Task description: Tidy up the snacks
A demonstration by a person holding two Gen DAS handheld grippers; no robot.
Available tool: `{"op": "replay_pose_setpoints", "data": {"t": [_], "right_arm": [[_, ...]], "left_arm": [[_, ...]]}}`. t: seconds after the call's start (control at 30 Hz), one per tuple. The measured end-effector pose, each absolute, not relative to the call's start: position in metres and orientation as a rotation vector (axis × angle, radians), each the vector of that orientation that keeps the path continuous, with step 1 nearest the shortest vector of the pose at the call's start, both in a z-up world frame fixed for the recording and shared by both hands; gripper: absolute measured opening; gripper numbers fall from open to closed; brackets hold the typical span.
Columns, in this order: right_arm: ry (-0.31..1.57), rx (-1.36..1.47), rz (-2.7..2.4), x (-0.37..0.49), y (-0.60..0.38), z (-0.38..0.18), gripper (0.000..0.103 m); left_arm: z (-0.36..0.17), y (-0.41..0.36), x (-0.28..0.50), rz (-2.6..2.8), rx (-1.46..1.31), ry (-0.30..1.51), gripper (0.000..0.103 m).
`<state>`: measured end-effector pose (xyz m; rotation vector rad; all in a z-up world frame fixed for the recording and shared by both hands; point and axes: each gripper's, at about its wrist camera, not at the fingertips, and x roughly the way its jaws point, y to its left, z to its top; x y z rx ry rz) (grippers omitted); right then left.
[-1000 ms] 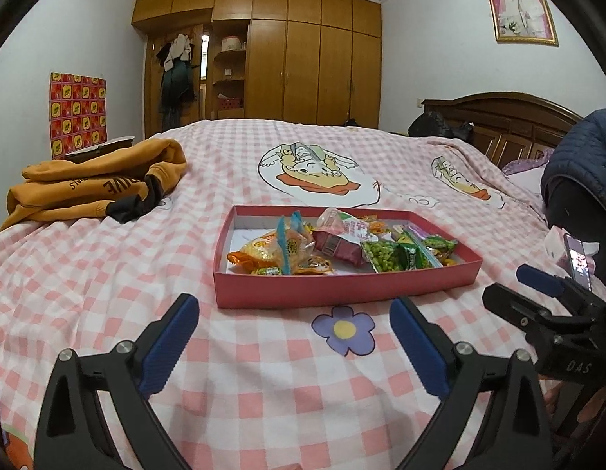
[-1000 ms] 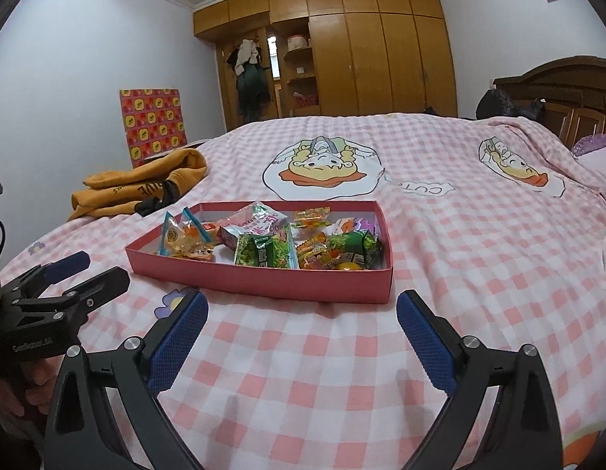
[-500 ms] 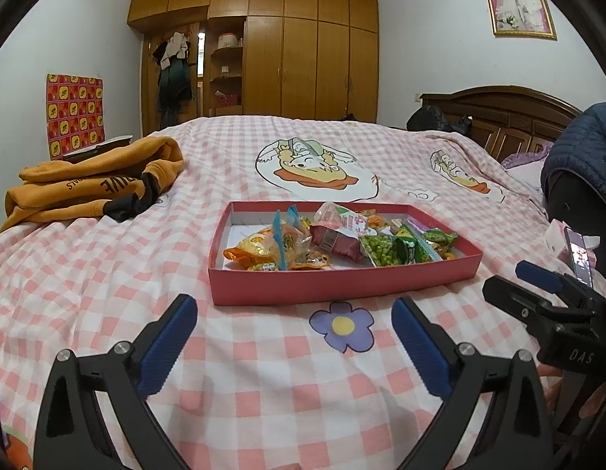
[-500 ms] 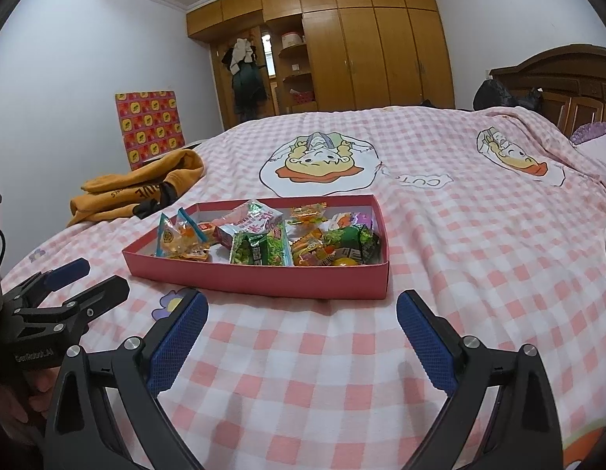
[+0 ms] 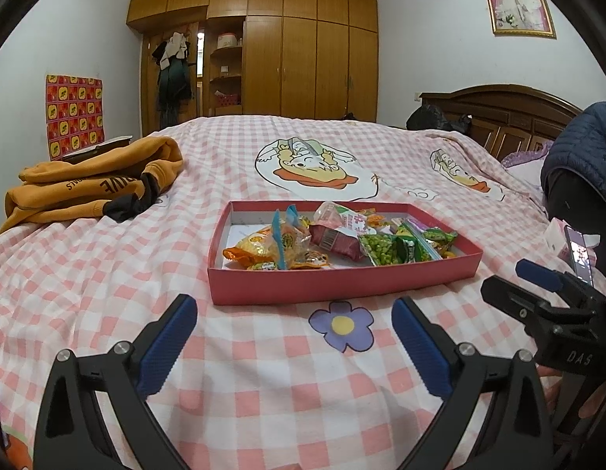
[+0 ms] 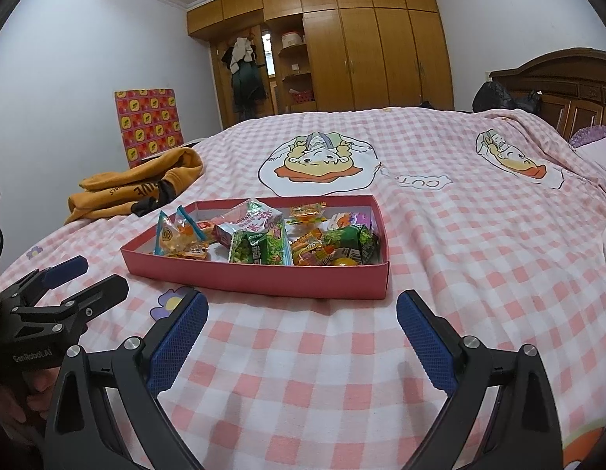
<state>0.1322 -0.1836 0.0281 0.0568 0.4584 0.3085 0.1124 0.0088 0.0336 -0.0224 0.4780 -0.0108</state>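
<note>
1. While both grippers hover low over the bed, the left gripper has its jaws spread wide with nothing between the blue pads; only checked bedspread shows in the gap.
2. Right gripper: same, jaws released and empty. In the left wrist view it sits at the right edge, near a phone.
3. Red tray lies flat on the bedspread, just ahead of both grippers, apart from them. A purple flower print sits between the tray's near wall and the left gripper.
4. Snack packets are piled loose in the tray:
   - orange-yellow packet with blue-edged bags at the left end
   - dark red packet near the middle
   - green pea packets right of it
   - small yellow and green candies at the right end
5. Tray's far-left corner shows bare white floor.
6. Folded orange hoodie lies on the bed, well left of the tray.
7. Wooden wardrobe stands against the far wall.
</note>
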Motion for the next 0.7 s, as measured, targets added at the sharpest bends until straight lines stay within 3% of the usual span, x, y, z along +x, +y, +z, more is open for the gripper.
{"op": "replay_pose_setpoints", "data": {"t": [0.7], "right_arm": [[0.458, 0.057, 0.309, 0.1325, -0.1834, 0.0281, 0.099]], "left_arm": [[0.0333, 0.0084, 0.1125, -0.012, -0.023, 0.478, 0.103]]}}
